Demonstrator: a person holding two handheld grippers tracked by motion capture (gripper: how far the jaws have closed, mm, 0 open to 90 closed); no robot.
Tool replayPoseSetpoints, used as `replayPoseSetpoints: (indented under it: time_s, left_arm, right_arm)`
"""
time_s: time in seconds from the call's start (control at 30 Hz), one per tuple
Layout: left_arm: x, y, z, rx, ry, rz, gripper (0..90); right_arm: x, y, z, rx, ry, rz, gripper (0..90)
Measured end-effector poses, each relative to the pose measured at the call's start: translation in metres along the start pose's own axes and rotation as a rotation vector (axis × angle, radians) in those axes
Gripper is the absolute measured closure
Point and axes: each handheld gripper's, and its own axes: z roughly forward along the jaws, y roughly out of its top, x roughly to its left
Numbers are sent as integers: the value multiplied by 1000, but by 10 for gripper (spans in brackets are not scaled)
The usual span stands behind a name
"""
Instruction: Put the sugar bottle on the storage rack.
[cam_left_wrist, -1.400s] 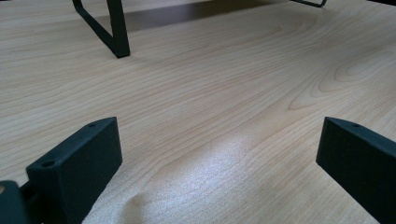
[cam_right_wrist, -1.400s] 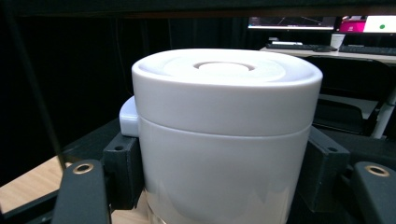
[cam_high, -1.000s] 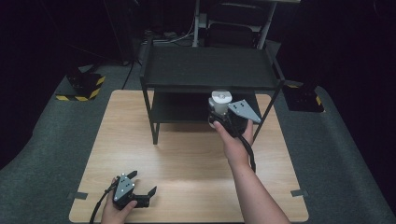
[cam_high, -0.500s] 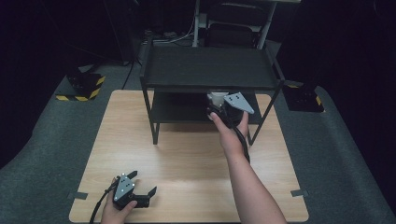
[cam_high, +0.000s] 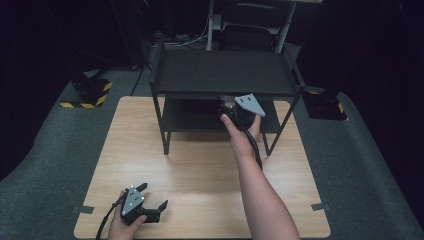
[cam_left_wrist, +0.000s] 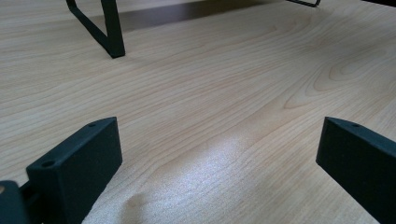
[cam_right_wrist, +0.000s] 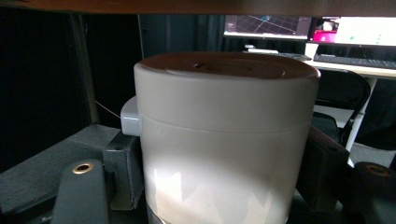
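My right gripper (cam_high: 234, 109) is shut on a white round lidded container (cam_right_wrist: 224, 140), whose lid has a small tab on its left side. One black jaw presses on each side of it. In the high view the gripper's grey plate (cam_high: 249, 104) sticks out from under the top board of the black two-level rack (cam_high: 220, 72), and the container (cam_high: 227, 101) sits just over the lower shelf (cam_high: 192, 117). Whether it touches that shelf I cannot tell. My left gripper (cam_high: 152, 196) rests at the table's near left corner, open, with only bare wood between its jaws (cam_left_wrist: 219, 154).
The rack stands at the far middle of the wooden table (cam_high: 200, 170); one of its legs (cam_left_wrist: 109, 32) appears in the left gripper view. Yellow-and-black striped blocks (cam_high: 90, 92) lie on the dark floor to the left. Monitors (cam_right_wrist: 308, 28) and a chair stand beyond the rack.
The right hand has carried the white container forward and slightly down, from in front of the rack to under its top board. The left gripper has not moved.
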Motion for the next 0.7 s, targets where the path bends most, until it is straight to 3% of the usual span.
replayPoseSetpoints:
  time_s: [0.7]
  left_arm:
    - [-1,-1,-1,-2,3,1,4]
  right_arm:
    - [-5,-5,3,5,12,11,302]
